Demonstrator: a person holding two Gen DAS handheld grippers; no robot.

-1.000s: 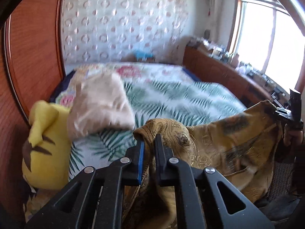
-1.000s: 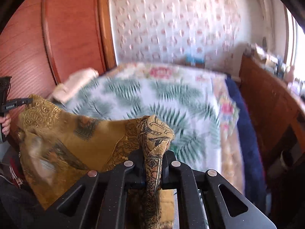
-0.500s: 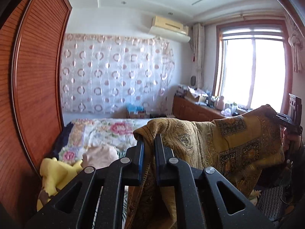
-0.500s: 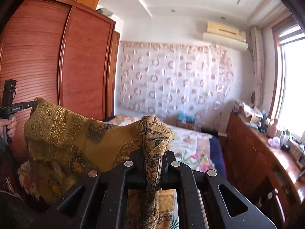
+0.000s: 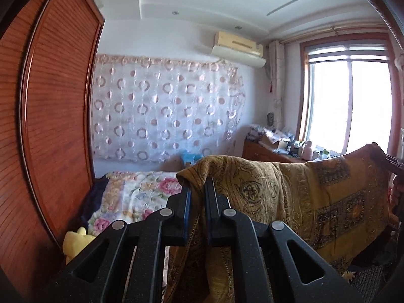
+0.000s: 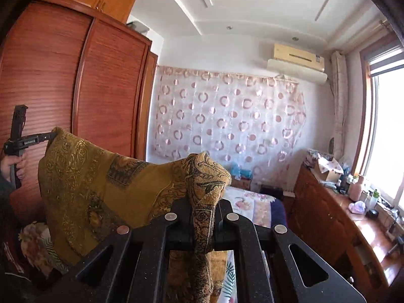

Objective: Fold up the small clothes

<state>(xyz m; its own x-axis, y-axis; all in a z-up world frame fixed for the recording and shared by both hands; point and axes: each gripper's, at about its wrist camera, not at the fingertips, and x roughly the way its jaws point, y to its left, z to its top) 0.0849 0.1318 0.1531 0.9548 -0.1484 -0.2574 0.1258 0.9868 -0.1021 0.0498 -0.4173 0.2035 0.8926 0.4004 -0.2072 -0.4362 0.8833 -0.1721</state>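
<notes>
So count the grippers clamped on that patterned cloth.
2. The left gripper pinches one top corner of the mustard patterned cloth; the right gripper pinches the other, holding it above the bed. None seem hidden.

Left gripper (image 5: 197,189) and right gripper (image 6: 203,202) are both clamped tight on fabric, held apart at similar height, pointing nearly level, each gripped by a hand.
</notes>
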